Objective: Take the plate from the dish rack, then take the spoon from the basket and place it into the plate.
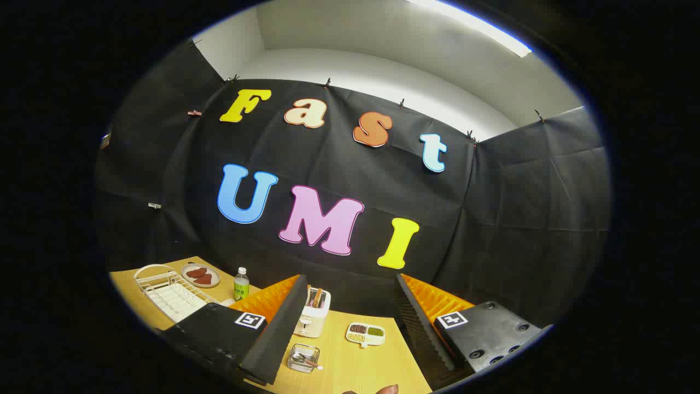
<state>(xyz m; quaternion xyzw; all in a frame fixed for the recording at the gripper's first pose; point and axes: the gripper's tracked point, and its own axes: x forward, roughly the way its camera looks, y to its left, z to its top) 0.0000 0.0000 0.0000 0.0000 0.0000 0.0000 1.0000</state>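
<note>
Gripper (350,328) held above table (350,366), jaws spread wide, nothing pinched. Toaster (313,314) taken as landmark: basket (303,358) with spoon (307,360) seen just in front of it, dish rack (172,293) well off to its left, plate (200,275) behind rack, bottle (241,284) between rack and toaster.

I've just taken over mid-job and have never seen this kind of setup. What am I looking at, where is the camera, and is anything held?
The camera rides on a hand-held gripper and looks forward along its two fingers, which stand wide apart and hold nothing. Between them on the wooden table are a toaster, a small divided dish and a clear basket with the spoon. Beyond the left finger are a white dish rack, a plate with brown items behind it, and a bottle.
</note>
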